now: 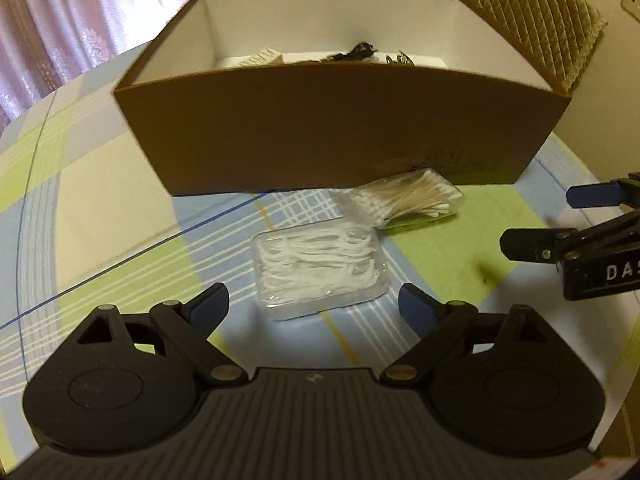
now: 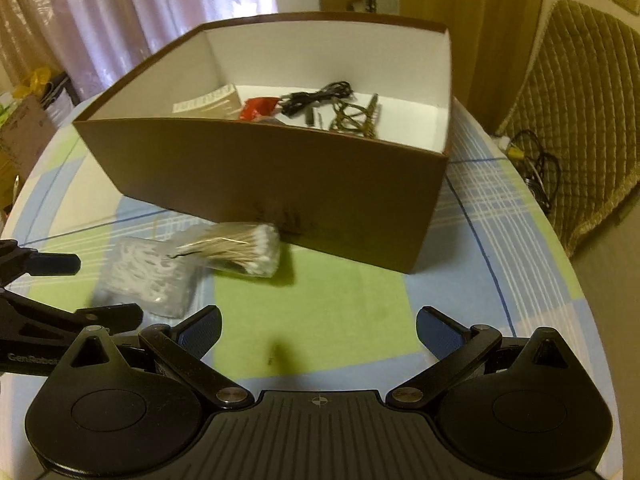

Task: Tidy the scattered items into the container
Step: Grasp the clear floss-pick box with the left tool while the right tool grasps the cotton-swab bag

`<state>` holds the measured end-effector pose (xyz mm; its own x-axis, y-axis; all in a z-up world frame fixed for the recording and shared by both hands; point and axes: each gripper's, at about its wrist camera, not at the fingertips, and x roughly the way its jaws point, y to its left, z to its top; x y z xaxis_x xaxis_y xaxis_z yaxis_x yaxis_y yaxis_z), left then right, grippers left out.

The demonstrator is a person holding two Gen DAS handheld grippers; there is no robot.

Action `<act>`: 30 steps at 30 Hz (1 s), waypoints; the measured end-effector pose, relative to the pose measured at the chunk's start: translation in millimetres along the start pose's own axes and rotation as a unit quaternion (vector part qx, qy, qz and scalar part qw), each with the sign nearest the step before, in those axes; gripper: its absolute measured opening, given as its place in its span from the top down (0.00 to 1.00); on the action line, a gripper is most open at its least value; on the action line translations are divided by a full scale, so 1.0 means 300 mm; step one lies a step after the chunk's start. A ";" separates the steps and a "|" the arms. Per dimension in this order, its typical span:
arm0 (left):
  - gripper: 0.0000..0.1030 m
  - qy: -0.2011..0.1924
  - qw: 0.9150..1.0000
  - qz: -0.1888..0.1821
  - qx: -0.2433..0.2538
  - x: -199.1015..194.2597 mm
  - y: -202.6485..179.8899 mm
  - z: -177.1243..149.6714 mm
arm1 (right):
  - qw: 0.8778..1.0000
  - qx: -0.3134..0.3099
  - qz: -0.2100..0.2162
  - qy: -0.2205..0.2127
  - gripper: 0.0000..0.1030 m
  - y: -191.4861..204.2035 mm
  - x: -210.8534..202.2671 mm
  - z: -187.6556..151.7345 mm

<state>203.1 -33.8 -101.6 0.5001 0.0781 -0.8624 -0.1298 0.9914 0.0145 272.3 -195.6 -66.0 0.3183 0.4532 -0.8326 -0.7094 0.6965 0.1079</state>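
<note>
Left gripper [image 1: 314, 308] wide open, empty; one floss-pick case [image 1: 320, 270] just beyond it. Right gripper [image 2: 319, 330] wide open, empty; one cotton-swab pack [image 2: 240, 250] far-left.

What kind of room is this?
Probably a room in someone's home: pink curtains at the window, a checked tablecloth on the table, and a quilted chair cover beside it.

Brown box [image 2: 280, 176] with white inside, green-blue-cream plaid tablecloth [image 2: 320, 304], black claw [image 1: 314, 308] with blue pads [image 1: 414, 312].

Checked tablecloth-covered table [image 2: 500, 240], brown open box [image 2: 280, 184], cotton swab pack [image 2: 240, 252] beside it, floss pick case [image 1: 320, 268] nearby
</note>
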 end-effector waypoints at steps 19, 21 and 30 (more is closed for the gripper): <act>0.19 -0.007 1.000 0.003 0.005 0.112 0.019 0.018 | 1.000 0.022 -0.006 0.005 0.02 -0.029 0.016 -0.005; 0.19 -0.007 1.000 0.007 0.002 0.109 0.041 0.006 | 1.000 0.017 -0.002 0.004 0.02 -0.014 0.021 0.001; 0.19 -0.005 0.998 0.050 -0.036 0.080 0.217 -0.032 | 0.999 -0.005 0.031 -0.006 0.02 0.095 0.078 0.033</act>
<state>198.3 31.6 -126.2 0.4906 0.1772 -0.8532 -0.2407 0.9686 0.0627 265.9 -159.7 -77.1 0.2800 0.5021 -0.8182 -0.7350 0.6604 0.1538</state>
